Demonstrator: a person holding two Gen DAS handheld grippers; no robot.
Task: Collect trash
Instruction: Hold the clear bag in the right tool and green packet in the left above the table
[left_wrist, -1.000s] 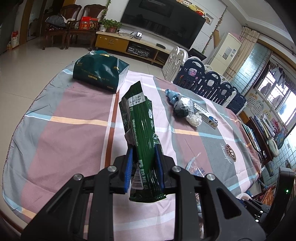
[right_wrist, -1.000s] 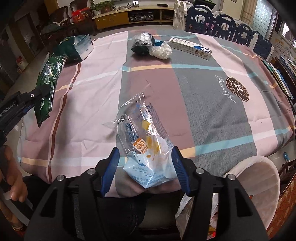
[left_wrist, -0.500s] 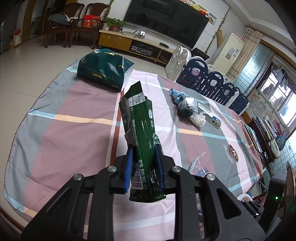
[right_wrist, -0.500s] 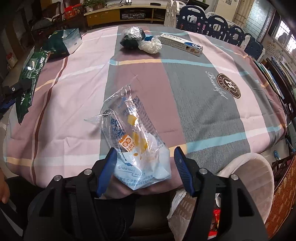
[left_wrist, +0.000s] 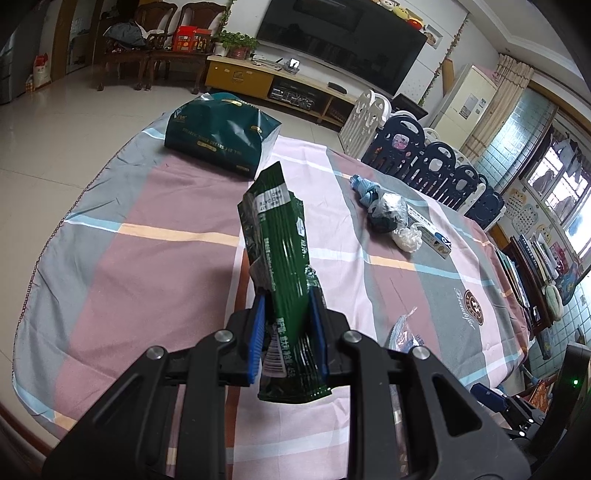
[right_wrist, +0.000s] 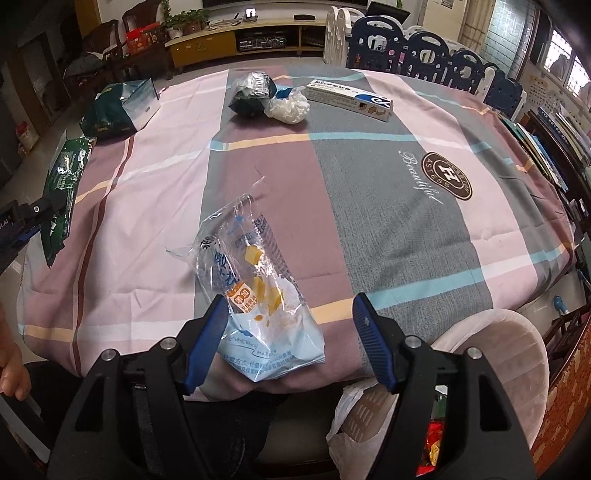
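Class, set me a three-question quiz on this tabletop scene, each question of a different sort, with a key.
1. True or false: the left gripper is shut on the green wrapper.
2. Which thing lies between the right gripper fingers? A. the long box B. the clear wrapper C. the dark green bag
3. Fill in: the white crumpled plastic lies between the black bundle and the long ____.

Key: 1 true; 2 B, with the jaws opening and the right pad clear of it; 3 box.
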